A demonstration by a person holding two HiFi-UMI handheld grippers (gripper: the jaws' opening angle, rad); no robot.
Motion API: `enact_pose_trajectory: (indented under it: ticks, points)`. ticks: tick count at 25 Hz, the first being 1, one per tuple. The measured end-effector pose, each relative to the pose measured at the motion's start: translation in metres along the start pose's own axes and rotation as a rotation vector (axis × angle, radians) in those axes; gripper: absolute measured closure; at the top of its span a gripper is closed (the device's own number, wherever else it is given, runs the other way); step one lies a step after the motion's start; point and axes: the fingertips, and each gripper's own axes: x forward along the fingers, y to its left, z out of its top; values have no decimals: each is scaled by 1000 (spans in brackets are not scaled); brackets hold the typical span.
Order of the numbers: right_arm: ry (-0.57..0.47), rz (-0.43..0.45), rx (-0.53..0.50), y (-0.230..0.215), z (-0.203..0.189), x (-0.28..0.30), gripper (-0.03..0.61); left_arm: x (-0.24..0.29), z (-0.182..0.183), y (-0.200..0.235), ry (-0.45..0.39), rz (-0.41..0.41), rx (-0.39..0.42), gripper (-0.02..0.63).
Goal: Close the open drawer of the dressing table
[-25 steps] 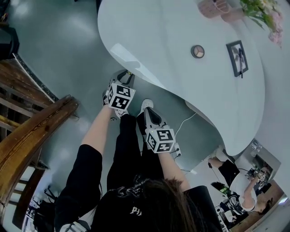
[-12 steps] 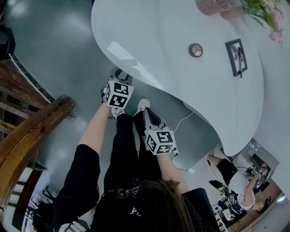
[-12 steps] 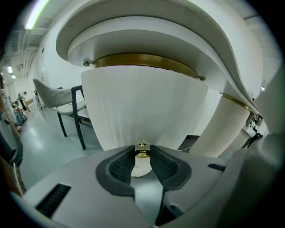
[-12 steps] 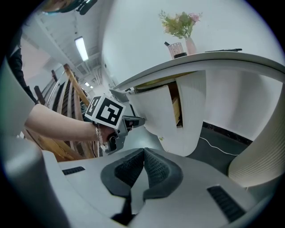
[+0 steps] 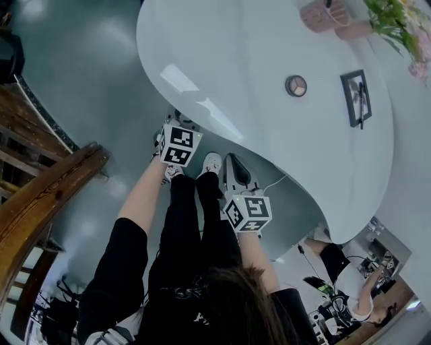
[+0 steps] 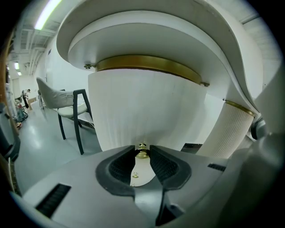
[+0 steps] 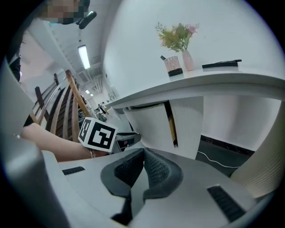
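The white dressing table (image 5: 256, 60) is seen from twelve to four o'clock; a round compact (image 5: 295, 85), a picture frame (image 5: 355, 98), a pink pot (image 5: 322, 15) and flowers (image 5: 397, 20) are set on it; the left gripper (image 5: 178, 128) is held at its edge, the right gripper (image 5: 234, 168) at five o'clock from it; wooden furniture (image 5: 47, 195) is seen at nine o'clock.

The left grey two-jaw gripper (image 6: 142, 149) reaches far forward at the end of a bare left forearm (image 5: 143, 195). It angles downward, and its black ribbed pads (image 6: 122, 167) are clamped on a small brass knob (image 6: 142, 154). The right grey two-jaw gripper (image 7: 143, 153) sits nearer the body, to the right. It also tilts downward, with its jaws pressed together and empty. Black sleeves (image 5: 118, 259) cover both upper arms.
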Motion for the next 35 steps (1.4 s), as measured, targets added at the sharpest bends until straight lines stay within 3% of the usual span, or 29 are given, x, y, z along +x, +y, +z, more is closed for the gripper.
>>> enact_pose_trajectory:
  ticks: [7, 15, 21, 25, 31, 35]
  points:
    - [-32, -1, 19, -8, 9, 10, 552, 19, 13, -4, -30, 5, -66, 497]
    - [-64, -61, 103, -21, 3, 8, 552, 20, 19, 0, -74, -12, -46, 496]
    - [-68, -38, 86, -11, -3, 8, 552, 19, 17, 1, -94, -9, -41, 496]
    - [-78, -17, 107, -6, -3, 5, 552, 21, 18, -2, -78, -47, -45, 495]
    - [-56, 24, 92, 7, -3, -11, 551, 9, -2, 5, 18, -36, -191, 431]
    - [-47, 47, 89, 12, 1, -24, 551, -21, -10, -4, 48, -21, -188, 416]
